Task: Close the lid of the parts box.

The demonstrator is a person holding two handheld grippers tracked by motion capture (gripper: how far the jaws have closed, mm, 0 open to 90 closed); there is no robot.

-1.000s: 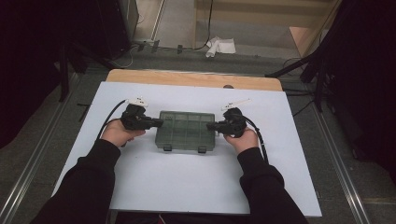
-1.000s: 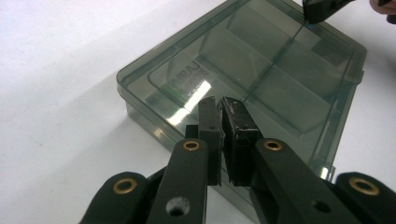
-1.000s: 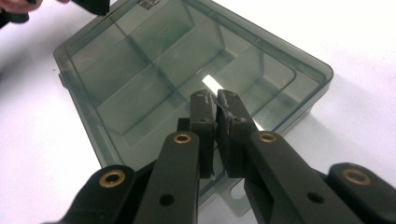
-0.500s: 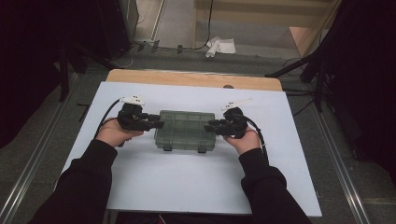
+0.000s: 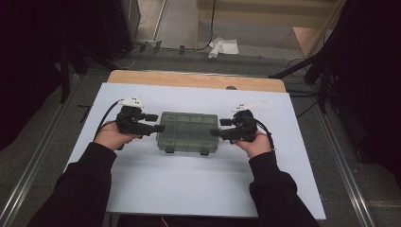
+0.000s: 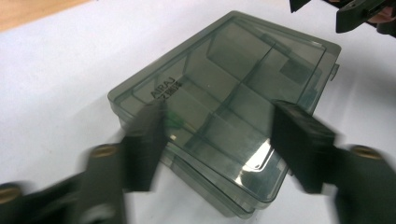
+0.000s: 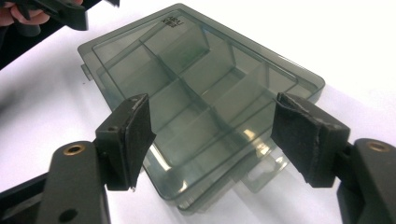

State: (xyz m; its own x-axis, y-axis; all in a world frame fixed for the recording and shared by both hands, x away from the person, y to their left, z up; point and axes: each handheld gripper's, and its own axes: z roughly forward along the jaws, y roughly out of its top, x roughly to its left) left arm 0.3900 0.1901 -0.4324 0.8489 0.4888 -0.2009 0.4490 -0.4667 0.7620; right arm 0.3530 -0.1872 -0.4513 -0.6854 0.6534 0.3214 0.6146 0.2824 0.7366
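1. Left tool (image 5: 160,123) released, jaws just been opening, box end between them untouched; right tool (image 5: 215,127) likewise
2. Left tool's jaws blurred in its own view
3. Smoky clear compartment box (image 5: 188,132), lid shut, flat mid-counter (image 5: 156,189); lid lettering hard to read

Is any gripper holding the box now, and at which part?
Nothing is held. The left gripper and right gripper have just opened beside the compartment box.

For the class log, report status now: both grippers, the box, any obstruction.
Left gripper and right gripper: jaws just opened, nothing gripped. Box shut, flat on the table, between them. Nothing in the way.
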